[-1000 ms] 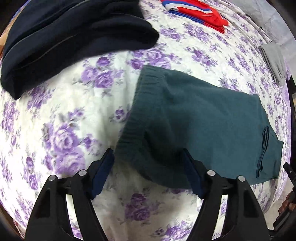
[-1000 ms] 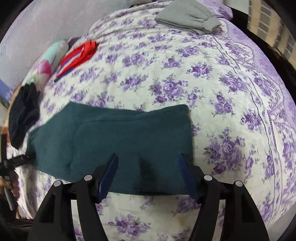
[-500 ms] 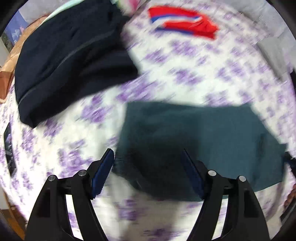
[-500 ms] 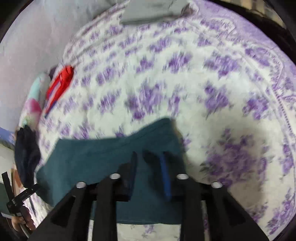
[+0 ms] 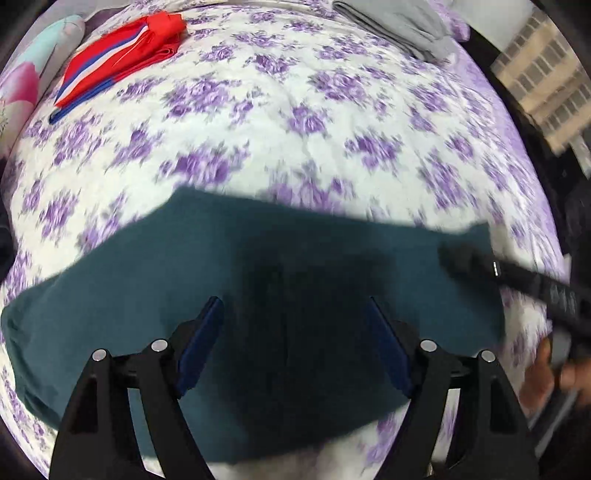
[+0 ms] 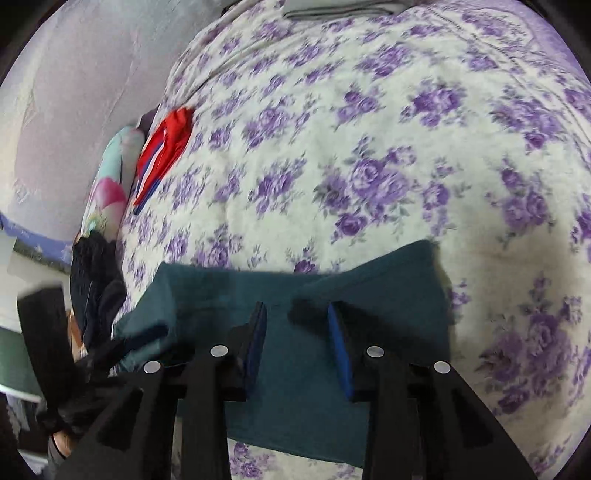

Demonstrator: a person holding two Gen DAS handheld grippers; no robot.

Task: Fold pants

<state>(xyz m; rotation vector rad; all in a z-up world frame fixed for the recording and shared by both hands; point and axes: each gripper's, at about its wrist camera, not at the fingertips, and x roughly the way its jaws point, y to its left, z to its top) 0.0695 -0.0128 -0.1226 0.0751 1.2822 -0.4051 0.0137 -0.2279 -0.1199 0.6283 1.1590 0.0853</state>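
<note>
Pants (image 5: 184, 266) of dark teal knit lie flat on the bed (image 5: 332, 122), already doubled into a broad band whose long axis runs side to side across both wrist views. Left tongs (image 5: 295, 332) hang steeply over the middle of that band, jaws wide with nothing between them, the cloth directly underneath and stretching away to either side. Right tongs (image 6: 297, 328) sit over the right-hand end of the band (image 6: 369, 288), close to its short edge; their jaws are narrow after closing in the last moment, and a raised ridge of teal fabric sits at the tips, though whether the blue pads actually pinch it cannot be told. The right tongs are thus the nearer to an end that could be carried over, so a fold would likely run along the long axis toward the left.

The fabric looks soft, thick and matte, slightly fuzzy, likely to drape and sag when lifted. The bedspread is quilted white with purple roses. Further off lie a red striped garment (image 5: 122, 62), a grey folded garment (image 5: 399, 26) and a dark garment (image 6: 96, 280).
</note>
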